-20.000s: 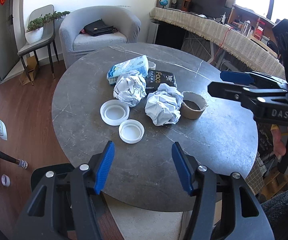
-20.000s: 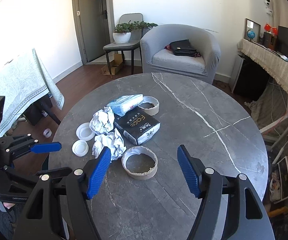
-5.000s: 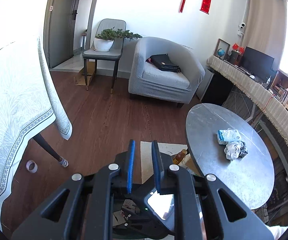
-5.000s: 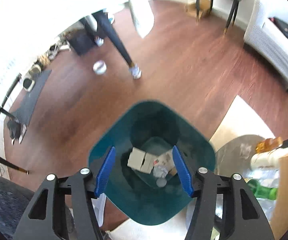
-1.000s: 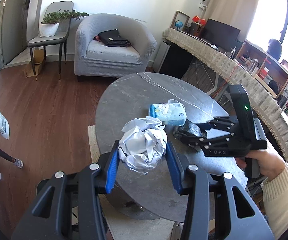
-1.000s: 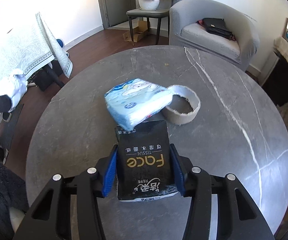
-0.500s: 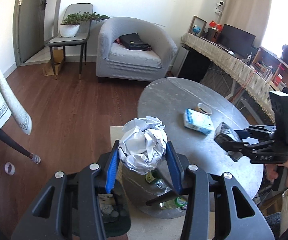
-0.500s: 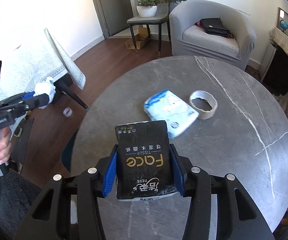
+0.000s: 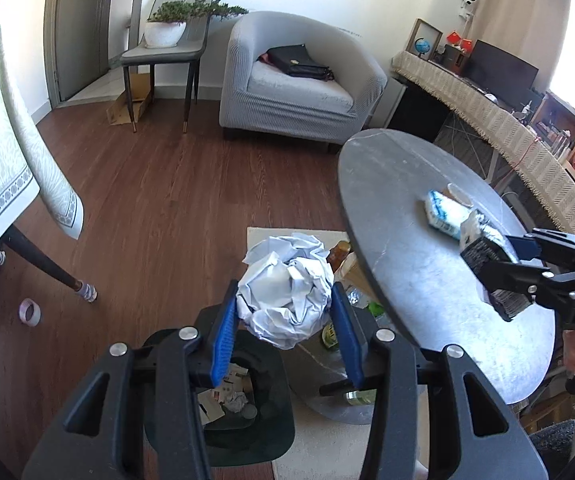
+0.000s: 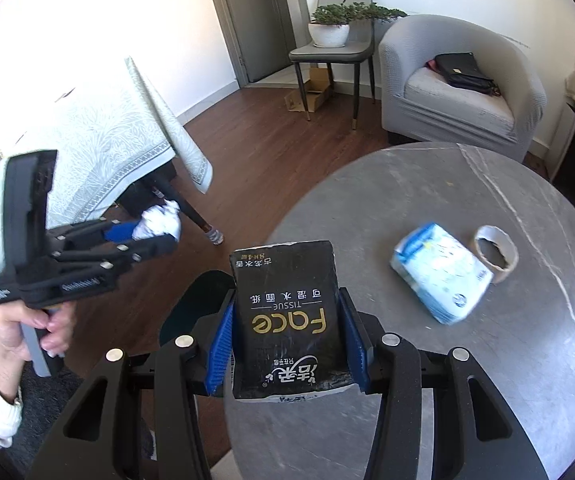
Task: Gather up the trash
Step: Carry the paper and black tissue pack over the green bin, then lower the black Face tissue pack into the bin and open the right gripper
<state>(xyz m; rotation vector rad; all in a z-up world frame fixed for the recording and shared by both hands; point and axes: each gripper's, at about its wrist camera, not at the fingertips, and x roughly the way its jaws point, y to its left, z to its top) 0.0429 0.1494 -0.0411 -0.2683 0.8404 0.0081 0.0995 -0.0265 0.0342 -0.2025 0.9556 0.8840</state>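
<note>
Your left gripper (image 9: 285, 332) is clamped on a ball of crumpled paper (image 9: 287, 296), held in the air above the dark bin (image 9: 247, 436) on the floor beside the round table (image 9: 427, 280). Only the left view looks into that bin, where paper scraps lie at the bottom, and shows bottles under the table edge. Your right gripper (image 10: 287, 340) squeezes a black tissue pack (image 10: 287, 312) over the table's near edge. The right view shows more clearly what is left on the tabletop: a blue-and-white tissue pack (image 10: 441, 272) with a cardboard tape ring (image 10: 495, 254) just beside it. A grey armchair (image 9: 299, 84) stands behind.
</note>
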